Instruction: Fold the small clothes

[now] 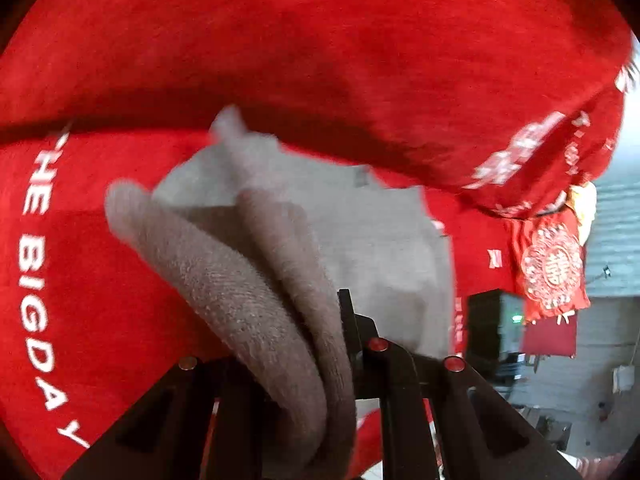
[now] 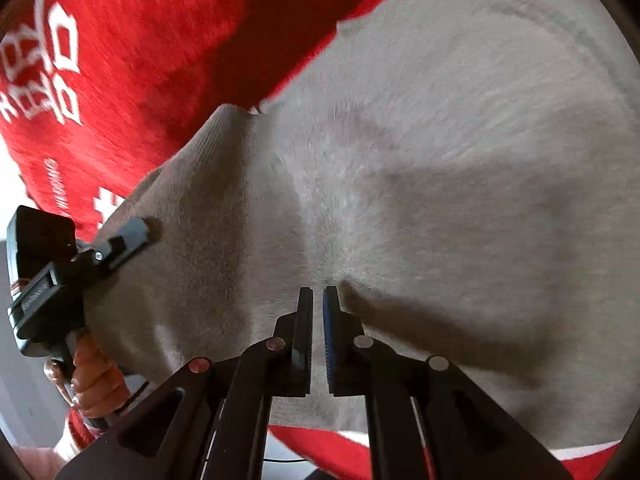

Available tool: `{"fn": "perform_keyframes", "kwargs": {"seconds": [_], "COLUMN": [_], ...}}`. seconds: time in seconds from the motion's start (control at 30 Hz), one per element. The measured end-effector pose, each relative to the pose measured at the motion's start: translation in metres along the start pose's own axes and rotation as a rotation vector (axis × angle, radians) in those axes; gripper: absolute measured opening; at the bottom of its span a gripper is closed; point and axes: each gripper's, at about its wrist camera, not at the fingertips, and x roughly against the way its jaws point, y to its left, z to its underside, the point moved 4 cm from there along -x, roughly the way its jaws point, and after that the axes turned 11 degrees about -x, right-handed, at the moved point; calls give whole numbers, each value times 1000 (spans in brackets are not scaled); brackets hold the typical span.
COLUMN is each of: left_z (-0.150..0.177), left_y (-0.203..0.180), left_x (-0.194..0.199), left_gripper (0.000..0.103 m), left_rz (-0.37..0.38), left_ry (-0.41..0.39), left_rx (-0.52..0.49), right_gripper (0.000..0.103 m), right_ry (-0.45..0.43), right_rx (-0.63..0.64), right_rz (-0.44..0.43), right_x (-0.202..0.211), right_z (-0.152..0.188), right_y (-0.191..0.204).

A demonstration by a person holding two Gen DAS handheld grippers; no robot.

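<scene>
Tongs (image 1: 316, 360) (image 2: 318, 308) pinching grey garment (image 2: 420, 160) edges

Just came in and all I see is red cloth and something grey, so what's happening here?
A person is folding a small grey garment on a red cloth with white lettering, using a hand-held gripper in each hand. The left hand-held gripper is shut on a bunched edge of the garment and holds it raised off the cloth. The right hand-held gripper has its jaws nearly together at a pinched-up ridge of the same garment. The fold is not yet finished.
</scene>
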Motion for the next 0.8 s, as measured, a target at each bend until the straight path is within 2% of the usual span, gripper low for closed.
{"fn": "perform_keyframes", "kwargs": {"seconds": [0.17, 0.27, 0.37, 0.47, 0.53, 0.8], "left_z": [-28, -39, -37, -30, -23, -5], "left_y": [-81, -135, -168, -182, -190, -217], "left_x": [-12, -49, -101, -148, -172, -179], "left_gripper": [16, 16, 16, 16, 18, 19], "left_rz": [7, -58, -145, -233, -318, -543], "left_ry": [-14, 20, 89, 165, 188, 193], "left_rx": [-130, -249, -344, -396, -441, -641], "right_gripper": [8, 8, 8, 8, 8, 8], "right_ry": [-70, -109, -122, -101, -88, -63], "right_rx": [-61, -135, -207, -265, -301, -364], "right_rz": [-70, -111, -132, -158, -175, -245], "right_x": [56, 86, 107, 117, 118, 121], "right_z": [-12, -20, -27, -23, -19, -14], "right_y": [-30, -60, -96, -126, -140, -169]}}
